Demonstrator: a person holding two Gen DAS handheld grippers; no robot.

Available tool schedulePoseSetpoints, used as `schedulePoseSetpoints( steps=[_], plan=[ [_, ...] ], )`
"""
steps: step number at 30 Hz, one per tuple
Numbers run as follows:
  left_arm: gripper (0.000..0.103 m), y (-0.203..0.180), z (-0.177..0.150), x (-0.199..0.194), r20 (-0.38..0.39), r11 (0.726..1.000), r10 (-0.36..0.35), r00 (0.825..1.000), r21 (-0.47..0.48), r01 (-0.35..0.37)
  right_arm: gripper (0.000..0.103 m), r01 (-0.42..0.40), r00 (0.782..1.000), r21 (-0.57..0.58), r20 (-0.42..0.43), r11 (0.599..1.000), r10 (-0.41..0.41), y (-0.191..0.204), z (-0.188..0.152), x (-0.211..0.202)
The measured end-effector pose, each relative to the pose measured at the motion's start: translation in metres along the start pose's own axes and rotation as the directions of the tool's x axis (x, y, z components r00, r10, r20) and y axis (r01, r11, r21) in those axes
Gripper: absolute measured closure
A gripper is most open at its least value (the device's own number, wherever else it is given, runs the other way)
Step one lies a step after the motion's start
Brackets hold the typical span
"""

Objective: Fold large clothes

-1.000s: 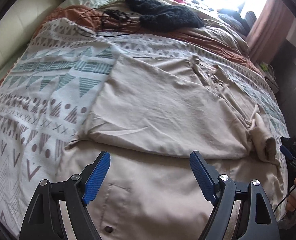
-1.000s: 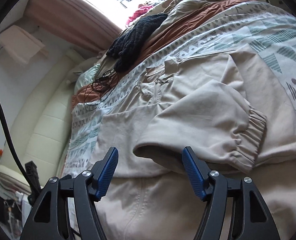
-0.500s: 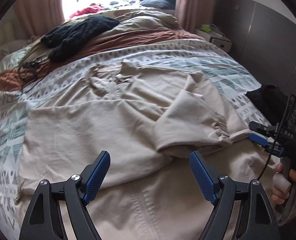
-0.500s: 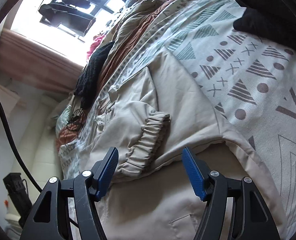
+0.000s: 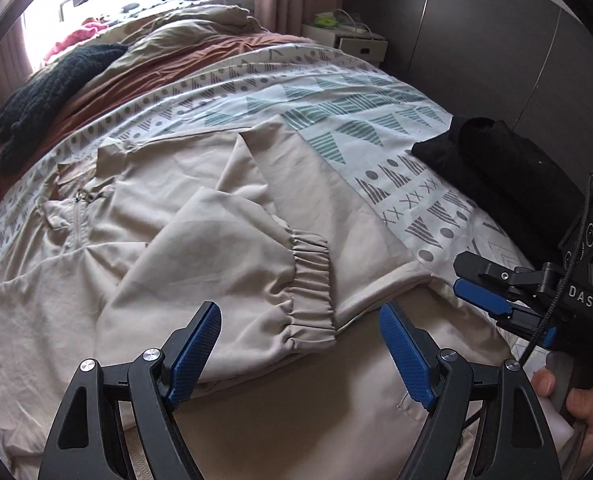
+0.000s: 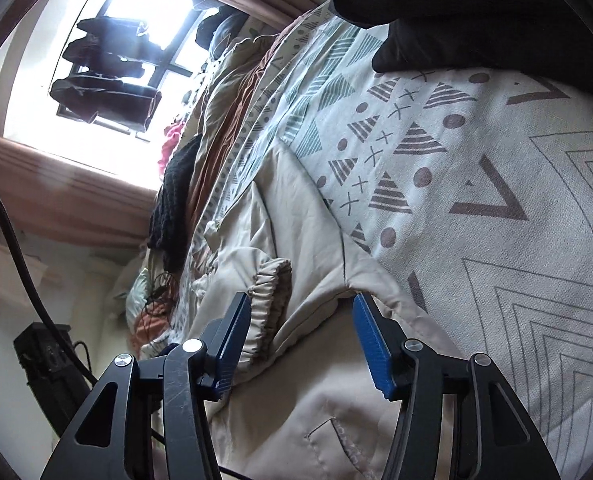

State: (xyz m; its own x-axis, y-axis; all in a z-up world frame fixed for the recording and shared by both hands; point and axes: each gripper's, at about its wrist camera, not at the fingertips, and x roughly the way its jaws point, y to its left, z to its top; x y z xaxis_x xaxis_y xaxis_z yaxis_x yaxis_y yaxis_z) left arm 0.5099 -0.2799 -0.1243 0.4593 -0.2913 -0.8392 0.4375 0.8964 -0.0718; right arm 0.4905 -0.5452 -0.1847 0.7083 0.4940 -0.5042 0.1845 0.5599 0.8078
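A large beige jacket (image 5: 184, 248) lies spread on the patterned bedspread (image 5: 336, 108), one sleeve folded across its body with the elastic cuff (image 5: 310, 284) near the middle. My left gripper (image 5: 300, 344) is open and empty just above the cuff and lower panel. My right gripper (image 6: 302, 336) is open and empty, low over the jacket's right side edge (image 6: 348, 280); it also shows at the right of the left wrist view (image 5: 492, 292). The cuff shows in the right wrist view (image 6: 268, 300).
A folded black garment (image 5: 508, 176) lies on the bed's right side, also at the top of the right wrist view (image 6: 456, 20). A black knit item (image 5: 52, 84), rust and olive bedding and cables lie toward the window. A nightstand (image 5: 348, 40) and grey wall stand right.
Both grippers have swung rightward across the jacket, from its left half to its right side edge. The right gripper dropped lower toward the jacket's edge. Both stayed open.
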Motion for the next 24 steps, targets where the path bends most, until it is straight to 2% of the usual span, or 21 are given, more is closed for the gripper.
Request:
schedulePoseSetpoints(
  steps=[6, 9, 12, 13, 14, 16, 19, 24],
  plan=[
    [0.02, 0.005, -0.009, 0.048, -0.12, 1.0, 0.02, 0.993, 0.0, -0.02, 0.048, -0.011, 1.0, 0.06, -0.002, 0.998, 0.011, -0.017, 0.007, -0.001],
    [0.037, 0.02, -0.016, 0.064, -0.145, 0.996, 0.069, 0.987, -0.039, -0.075, 0.048, -0.015, 1.0, 0.056, -0.003, 0.998, 0.015, -0.017, 0.009, -0.001],
    [0.041, 0.026, -0.02, 0.067, -0.146, 0.997, 0.049, 0.988, -0.051, -0.057, 0.048, -0.009, 1.0, 0.043, -0.018, 0.999, 0.01, -0.015, 0.009, 0.003],
    [0.05, 0.025, -0.02, 0.067, -0.149, 0.998, 0.048, 0.988, -0.039, -0.055, 0.048, -0.006, 0.999, 0.032, -0.033, 0.999, 0.007, -0.013, 0.009, 0.008],
    [0.053, 0.023, -0.02, 0.066, -0.151, 0.998, 0.049, 0.987, -0.029, -0.054, 0.048, -0.007, 0.999, 0.021, -0.052, 1.0, 0.008, -0.011, 0.008, 0.013],
    [0.065, 0.025, -0.018, 0.063, -0.145, 0.998, 0.053, 0.988, -0.033, -0.058, 0.048, -0.025, 0.997, 0.025, -0.078, 0.999, 0.027, -0.009, 0.004, 0.021],
    [0.067, 0.036, -0.012, 0.045, -0.102, 0.995, 0.013, 0.995, -0.099, -0.023, 0.048, -0.032, 0.993, 0.038, -0.111, 0.999, 0.036, -0.012, 0.002, 0.033],
    [0.067, 0.05, 0.005, -0.011, 0.02, 0.993, 0.06, 0.998, -0.105, -0.058, 0.048, -0.02, 0.993, 0.046, -0.115, 0.999, 0.025, -0.018, 0.008, 0.043]
  ],
)
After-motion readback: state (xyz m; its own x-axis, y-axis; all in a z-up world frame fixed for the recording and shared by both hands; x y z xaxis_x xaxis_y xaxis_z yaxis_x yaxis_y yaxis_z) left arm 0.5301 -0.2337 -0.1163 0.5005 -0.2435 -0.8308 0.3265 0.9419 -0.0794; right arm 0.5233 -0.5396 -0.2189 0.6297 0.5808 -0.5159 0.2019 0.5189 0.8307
